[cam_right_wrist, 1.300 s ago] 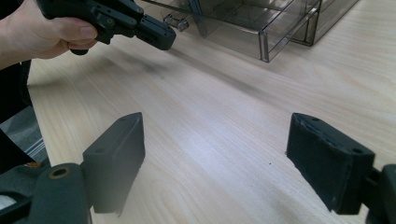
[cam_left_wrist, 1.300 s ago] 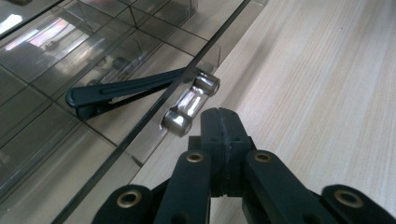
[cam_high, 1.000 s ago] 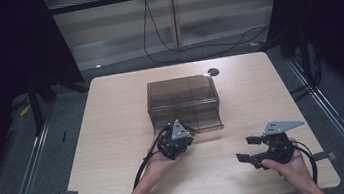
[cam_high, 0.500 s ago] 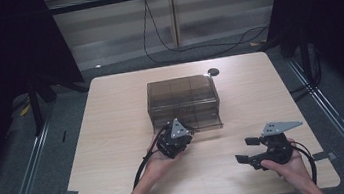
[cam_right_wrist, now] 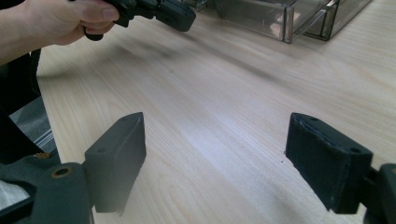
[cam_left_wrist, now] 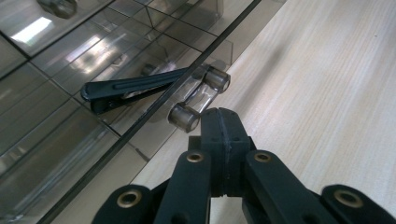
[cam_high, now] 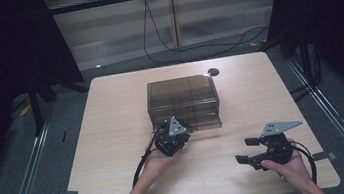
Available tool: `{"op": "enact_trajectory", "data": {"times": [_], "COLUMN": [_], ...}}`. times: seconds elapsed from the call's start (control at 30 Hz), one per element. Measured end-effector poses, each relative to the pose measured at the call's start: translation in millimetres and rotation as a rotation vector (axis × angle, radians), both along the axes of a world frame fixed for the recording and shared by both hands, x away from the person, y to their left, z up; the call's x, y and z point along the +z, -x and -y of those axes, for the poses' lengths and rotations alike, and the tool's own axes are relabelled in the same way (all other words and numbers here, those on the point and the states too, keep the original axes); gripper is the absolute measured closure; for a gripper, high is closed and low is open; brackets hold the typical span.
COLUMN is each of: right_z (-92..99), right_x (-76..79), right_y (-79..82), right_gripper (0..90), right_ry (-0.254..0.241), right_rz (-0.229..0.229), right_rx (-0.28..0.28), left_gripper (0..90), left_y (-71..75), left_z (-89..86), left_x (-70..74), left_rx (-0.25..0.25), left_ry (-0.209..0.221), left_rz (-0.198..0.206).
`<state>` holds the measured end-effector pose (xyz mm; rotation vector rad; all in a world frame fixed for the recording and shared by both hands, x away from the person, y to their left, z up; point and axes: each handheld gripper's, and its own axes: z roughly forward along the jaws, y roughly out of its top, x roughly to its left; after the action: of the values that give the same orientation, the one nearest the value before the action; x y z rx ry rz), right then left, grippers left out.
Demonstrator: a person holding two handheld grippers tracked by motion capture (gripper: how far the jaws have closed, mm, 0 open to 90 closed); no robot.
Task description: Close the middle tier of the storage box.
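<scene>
A smoky see-through drawer box (cam_high: 183, 98) stands mid-table. My left gripper (cam_high: 184, 131) is at its front face, jaws shut flat against each other with nothing between them. In the left gripper view the left gripper's tip (cam_left_wrist: 222, 122) sits right beside the clear bar handle (cam_left_wrist: 200, 98) of a drawer; I cannot tell whether they touch. A black clip-like item (cam_left_wrist: 135, 87) lies inside behind the tinted wall. My right gripper (cam_high: 246, 150) rests low near the table's front right, open wide over bare wood, its pads (cam_right_wrist: 119, 151) far apart.
The light wooden table (cam_high: 114, 135) has a small black round thing (cam_high: 213, 72) at its far edge. Cables trail from both grippers toward the front edge. In the right gripper view, the box's front corner (cam_right_wrist: 287, 21) shows at the top.
</scene>
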<state>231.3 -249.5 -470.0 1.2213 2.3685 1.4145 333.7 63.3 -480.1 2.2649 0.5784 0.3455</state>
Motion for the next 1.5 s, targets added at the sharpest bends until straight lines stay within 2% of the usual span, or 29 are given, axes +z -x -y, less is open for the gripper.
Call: {"op": "enact_trajectory", "data": {"times": [0.07,0.13,0.27,0.43,0.5,0.63,0.67,0.7,0.73,0.77,1.0,1.1,1.2,1.23,1.3,1.47,1.5], "right_z": [-0.8,-1.3,-1.2,-1.5,-1.8,-1.6,-1.6,-1.7,-1.7,-1.8,-1.8,-2.0,-1.8,-1.8,-2.1,-2.0,-2.0], "right_x": [-0.1,-0.2,-0.3,-0.5,-0.2,0.3,0.3,0.3,0.4,0.5,0.4,0.7,0.6,0.6,0.6,0.5,0.5], "right_y": [0.0,-0.2,-0.1,-0.6,-0.3,-0.2,-0.2,-0.2,-0.1,0.0,-0.2,-0.1,-0.3,-0.3,-0.1,-0.1,-0.1], "right_gripper": [20.2,20.1,20.2,20.2,20.2,20.2,20.2,20.2,20.2,20.2,20.2,20.2,20.2,20.5,20.8,20.8,20.8], "right_ry": [0.001,0.003,0.005,0.005,0.007,0.006,0.006,0.006,0.005,0.004,0.006,0.005,0.005,0.004,0.004,0.003,0.003], "right_rz": [-0.003,-0.004,-0.003,-0.005,-0.007,-0.005,-0.004,-0.004,-0.004,-0.003,-0.004,-0.002,0.001,0.0,-0.002,-0.002,-0.001], "right_rx": [-0.001,0.002,0.003,0.009,0.011,0.01,0.012,0.012,0.012,0.013,0.014,0.014,0.014,0.016,0.016,0.018,0.019], "left_gripper": [90.0,90.0,90.0,90.0,90.0,90.0,90.0,90.0,90.0,90.0,90.0,90.0,90.0,90.0,90.0,90.0,90.0], "left_y": [-1.3,-1.4,-2.5,-5.4,-6.5,-8.2,-9.6,-9.9,-11.5,-12.3,-14.9,-14.9,-17.0,-18.3,-19.8,-24.9,-26.4], "left_z": [-0.6,0.8,0.5,3.1,2.8,4.6,3.8,5.4,4.6,5.3,3.6,5.3,5.3,6.5,7.3,9.0,8.8], "left_x": [0.3,-1.3,0.3,-2.0,0.5,1.8,2.9,1.9,3.1,2.6,3.1,1.8,2.5,1.7,3.5,7.2,8.1], "left_rx": [-0.005,0.007,0.001,0.019,0.003,0.016,0.006,0.021,0.012,0.019,0.021,0.039,0.034,0.029,0.022,0.022,0.022], "left_ry": [-0.012,0.004,-0.01,0.011,-0.018,-0.003,-0.025,-0.001,-0.019,-0.003,-0.008,0.023,-0.003,0.005,-0.019,-0.01,-0.021], "left_rz": [0.004,0.002,0.002,-0.006,0.0,0.003,0.005,0.001,0.003,0.004,0.002,-0.002,-0.004,-0.008,-0.007,0.0,-0.001]}}
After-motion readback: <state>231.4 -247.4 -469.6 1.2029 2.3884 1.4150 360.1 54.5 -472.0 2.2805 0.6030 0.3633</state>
